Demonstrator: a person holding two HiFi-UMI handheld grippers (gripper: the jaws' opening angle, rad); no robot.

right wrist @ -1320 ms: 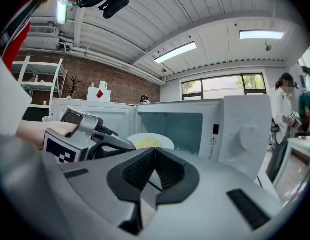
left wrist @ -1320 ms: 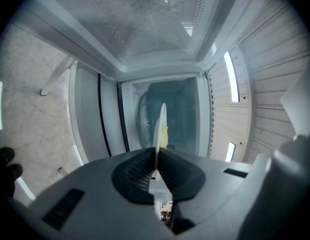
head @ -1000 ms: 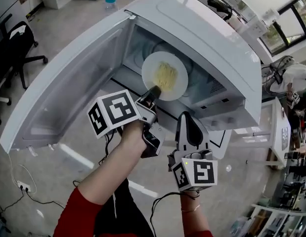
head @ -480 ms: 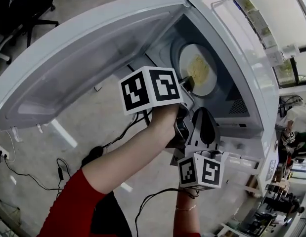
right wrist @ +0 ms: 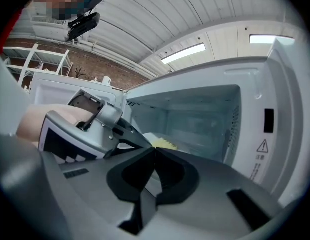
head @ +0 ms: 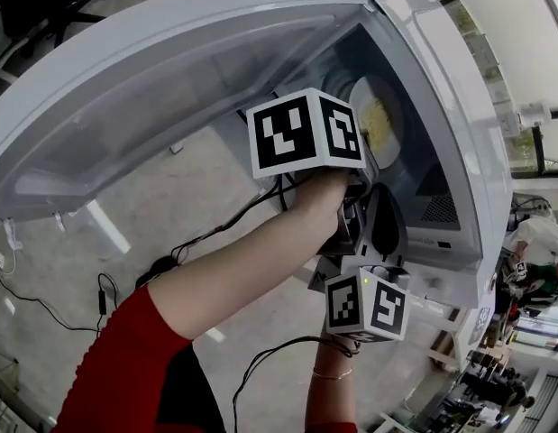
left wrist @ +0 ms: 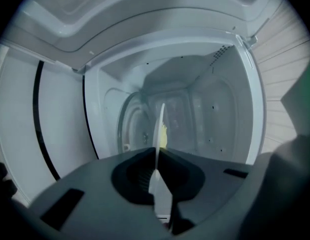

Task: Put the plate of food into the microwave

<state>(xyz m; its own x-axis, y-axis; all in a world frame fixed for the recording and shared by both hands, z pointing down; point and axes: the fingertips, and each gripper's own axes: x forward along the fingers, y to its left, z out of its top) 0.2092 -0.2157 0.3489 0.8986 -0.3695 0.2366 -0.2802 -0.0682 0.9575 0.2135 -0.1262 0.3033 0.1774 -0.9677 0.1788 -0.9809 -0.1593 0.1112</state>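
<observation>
Head view showed the microwave [head: 450,106] across the upper part of the frame, its door [head: 152,88] swung wide open toward the upper left. Inside the cavity, right of centre near the top, was the white plate [head: 391,97] with a heap of yellow food [head: 377,121] on it. A bare forearm with a red sleeve [head: 116,368] reached up from the lower left to the cavity's mouth. A marker cube [head: 306,135] hid the plate's near edge. Dark cables [head: 224,228] trailed over the floor [head: 202,183] below the door.

In the left gripper view the left tongs [left wrist: 157,153] were clenched on the plate's rim. The plate showed edge-on as a thin pale line running up from the pads at centre frame. The food was a small yellow patch just to the right of that line. The cavity walls filled the frame around it. The turntable ring [left wrist: 125,126] stood at centre left. The plate seemed to be apart from it, though at this angle that was hard to judge.

In the right gripper view the right tongs [right wrist: 155,151] were clenched with nothing between them. They pointed into the open cavity from in front of it. The left tongs' body lay at centre left, with the plate and food just beyond it.
</observation>
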